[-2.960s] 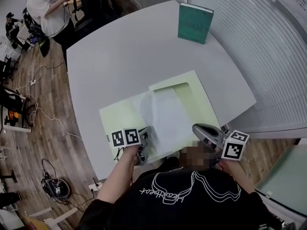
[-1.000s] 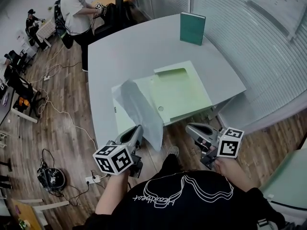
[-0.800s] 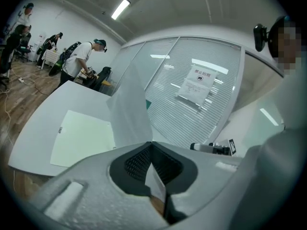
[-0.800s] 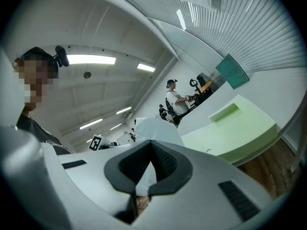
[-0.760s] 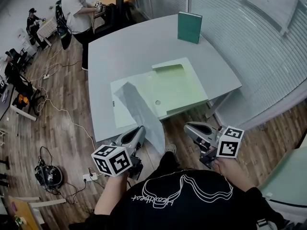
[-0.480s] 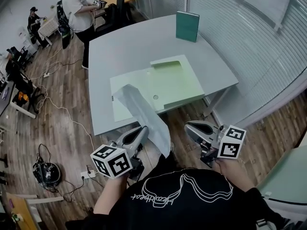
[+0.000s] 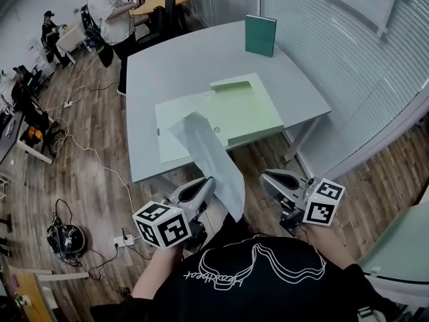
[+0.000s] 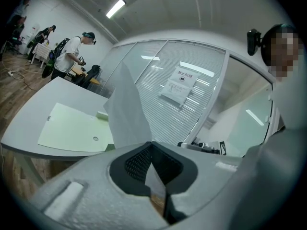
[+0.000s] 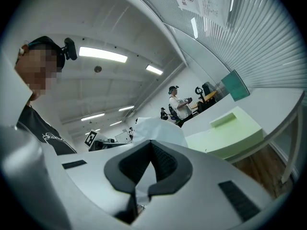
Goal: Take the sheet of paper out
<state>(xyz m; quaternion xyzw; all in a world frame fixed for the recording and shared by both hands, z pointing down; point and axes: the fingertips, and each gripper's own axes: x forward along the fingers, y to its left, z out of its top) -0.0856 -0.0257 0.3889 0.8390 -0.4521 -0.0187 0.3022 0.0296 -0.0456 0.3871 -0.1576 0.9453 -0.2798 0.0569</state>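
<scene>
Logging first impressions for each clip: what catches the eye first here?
A white sheet of paper hangs in the air before the grey table, pinched in the left tongs. Behind it a pale green folder lies flat on the table, a teal book standing at its far edge.

No text can be read with certainty. The notice (image 8: 181, 84) on the glass wall carries a heading, a symbol and body lines, all too small for me to read; the script print (image 7: 218, 278) on my shirt is upside down and unclear. My left cube (image 7: 161, 225) and right cube (image 7: 323, 202) carry coded square markers only, no letters.
</scene>
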